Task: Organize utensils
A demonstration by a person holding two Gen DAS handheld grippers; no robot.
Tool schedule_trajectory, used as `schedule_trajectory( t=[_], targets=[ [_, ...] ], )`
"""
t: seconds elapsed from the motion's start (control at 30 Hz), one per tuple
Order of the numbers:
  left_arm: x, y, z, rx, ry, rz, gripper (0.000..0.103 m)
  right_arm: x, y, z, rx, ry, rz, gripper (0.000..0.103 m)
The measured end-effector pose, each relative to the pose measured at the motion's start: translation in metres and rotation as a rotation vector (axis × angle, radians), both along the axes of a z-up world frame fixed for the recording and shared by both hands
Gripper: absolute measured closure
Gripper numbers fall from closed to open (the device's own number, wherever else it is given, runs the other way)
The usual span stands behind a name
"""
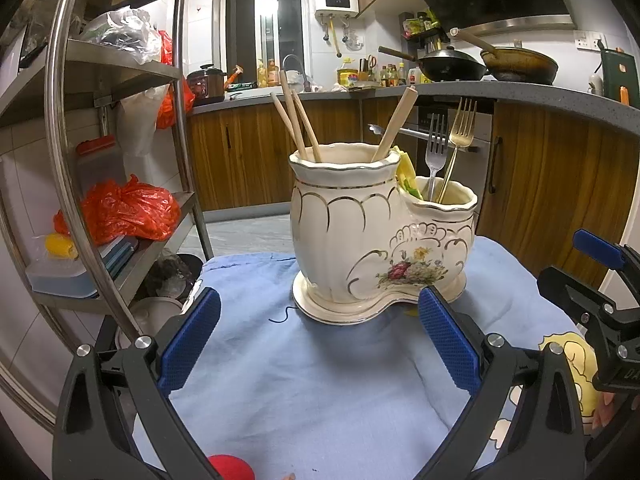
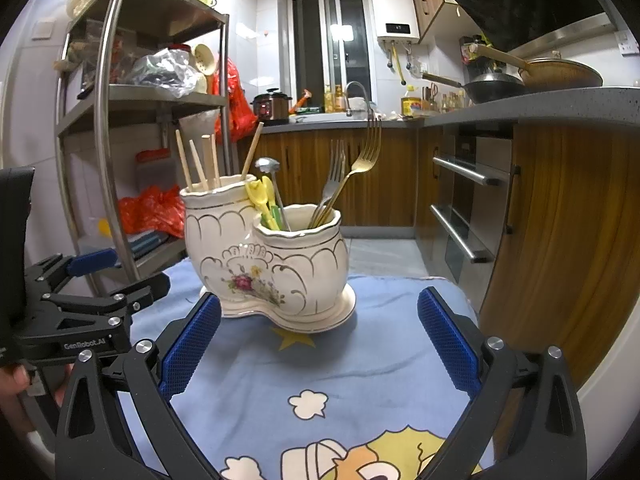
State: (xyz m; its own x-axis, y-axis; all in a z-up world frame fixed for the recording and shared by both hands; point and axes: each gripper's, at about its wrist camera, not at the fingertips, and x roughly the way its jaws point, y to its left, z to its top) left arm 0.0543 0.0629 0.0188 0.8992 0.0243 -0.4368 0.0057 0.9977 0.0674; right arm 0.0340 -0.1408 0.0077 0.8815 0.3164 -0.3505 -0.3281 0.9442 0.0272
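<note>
Holder: a cream ceramic utensil holder with gold trim and a flower motif stands upright on the blue cloth, toward the cloth's far edge; its long axis runs side to side across the cloth, tall compartment on the left, low compartment on the right.
Tall compartment: wooden chopsticks stand in it, handles up; three lean toward the left, one leans toward the right.
Low compartment: a silver fork and a gold fork stand with tines up, the gold one taller and tilted right. In the right wrist view a yellow plastic utensil, a green one just beside it, and a steel spoon with bowl up sit at the compartment's left side, against the tall compartment.
Left tongs: the left gripper hangs over the cloth's near part, jaws spread wide with nothing between them; its right pad overlaps the holder's base in the view, contact unclear.
Right tongs: the right gripper faces the holder from the near side, jaws wide apart and unloaded, both pads short of the base.
Cloth: printed with a yellow star just in front of the holder and white clouds nearer the front edge.
Behind: a metal shelf rack at left, a wooden-fronted kitchen counter with woks at right.
</note>
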Motion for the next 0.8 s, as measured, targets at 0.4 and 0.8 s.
schedule_trajectory(
  t=[0.4, 0.8],
  targets=[
    [0.002, 0.004, -0.001, -0.018, 0.019, 0.028, 0.005, 0.001, 0.002, -0.001, -0.002, 0.0, 0.002, 0.005],
    [0.004, 0.008, -0.003, -0.047, 0.015, -0.009, 0.005, 0.0, 0.002, -0.003, 0.0, 0.003, 0.005, 0.005]
  ],
)
